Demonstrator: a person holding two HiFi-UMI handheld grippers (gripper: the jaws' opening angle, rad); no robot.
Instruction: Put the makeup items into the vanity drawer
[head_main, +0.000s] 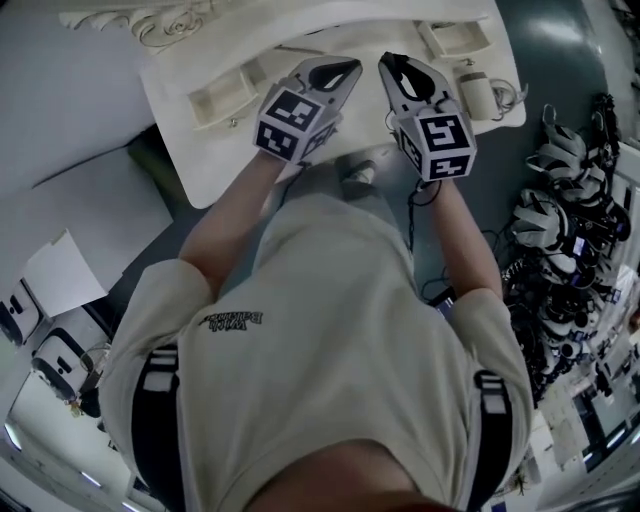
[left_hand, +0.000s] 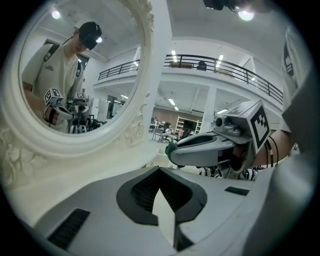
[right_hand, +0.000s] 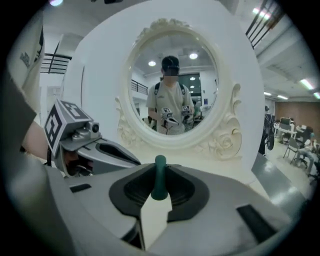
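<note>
My right gripper (right_hand: 160, 172) is shut on a slim dark green makeup stick (right_hand: 160, 181) that stands upright between its pads. From the left gripper view the stick's green end (left_hand: 170, 148) shows at the tip of that gripper. My left gripper (left_hand: 160, 171) has its tips together, with nothing visible between them. In the head view both grippers are raised side by side over the white vanity (head_main: 195, 150), the left gripper (head_main: 345, 68) next to the right gripper (head_main: 392, 60). Two shallow open compartments (head_main: 222, 98) (head_main: 455, 38) lie on the vanity.
An oval mirror in an ornate white frame (right_hand: 220, 142) stands straight ahead, and its frame (left_hand: 142, 100) also fills the left of the left gripper view. A white cup (head_main: 478, 92) sits on the vanity's right end. Racks of headsets (head_main: 560, 220) crowd the right side, and papers (head_main: 65, 270) lie at the left.
</note>
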